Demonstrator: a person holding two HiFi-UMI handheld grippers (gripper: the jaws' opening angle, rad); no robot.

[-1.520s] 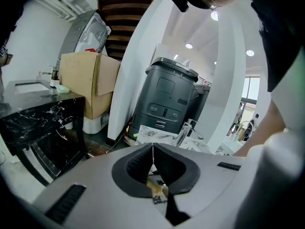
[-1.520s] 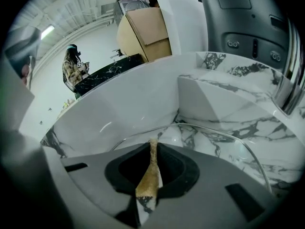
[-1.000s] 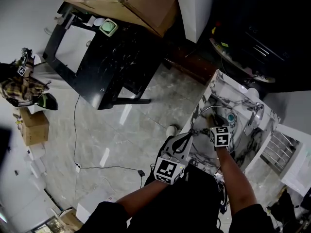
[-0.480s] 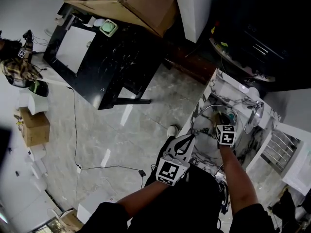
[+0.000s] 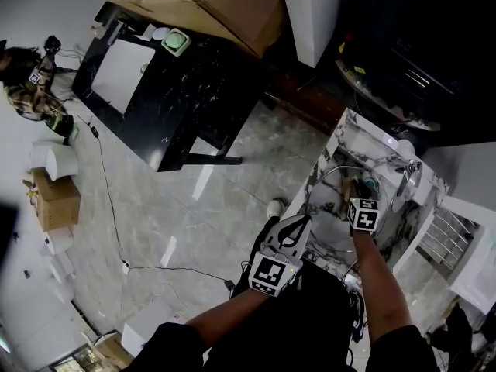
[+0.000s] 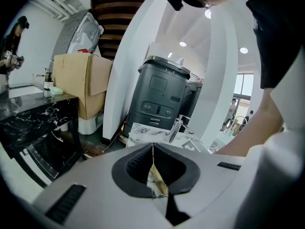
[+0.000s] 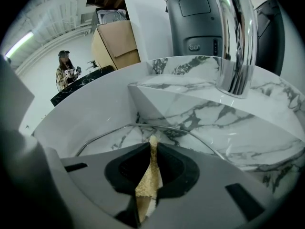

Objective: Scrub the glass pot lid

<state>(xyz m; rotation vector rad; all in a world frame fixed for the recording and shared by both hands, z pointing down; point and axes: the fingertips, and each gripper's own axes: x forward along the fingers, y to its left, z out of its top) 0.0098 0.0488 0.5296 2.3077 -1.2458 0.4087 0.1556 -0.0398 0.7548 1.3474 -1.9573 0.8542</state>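
Note:
The glass pot lid [image 7: 143,127] lies in the white marble sink [image 7: 200,113]; its thin metal rim curves just beyond my right jaws. My right gripper [image 7: 153,145] is shut on a tan scrubbing sponge [image 7: 148,173], whose tip pokes out over the lid. In the head view the right gripper [image 5: 355,189] reaches into the sink [image 5: 332,149] over the lid [image 5: 341,173]. My left gripper [image 5: 301,222] hangs at the sink's near edge, off the lid. Its jaws [image 6: 152,147] are shut, tips touching, with nothing between them.
A chrome faucet [image 7: 233,37] stands close at the right of the sink. Behind it is a dark grey machine [image 6: 159,99]. A black marble table [image 5: 178,91] with a cardboard box [image 5: 201,6] stands across the floor, and a person [image 5: 31,91] is at far left.
My right gripper has shifted right and a little farther into the sink with the sponge. The left gripper stays put. The person at far left has moved up the view.

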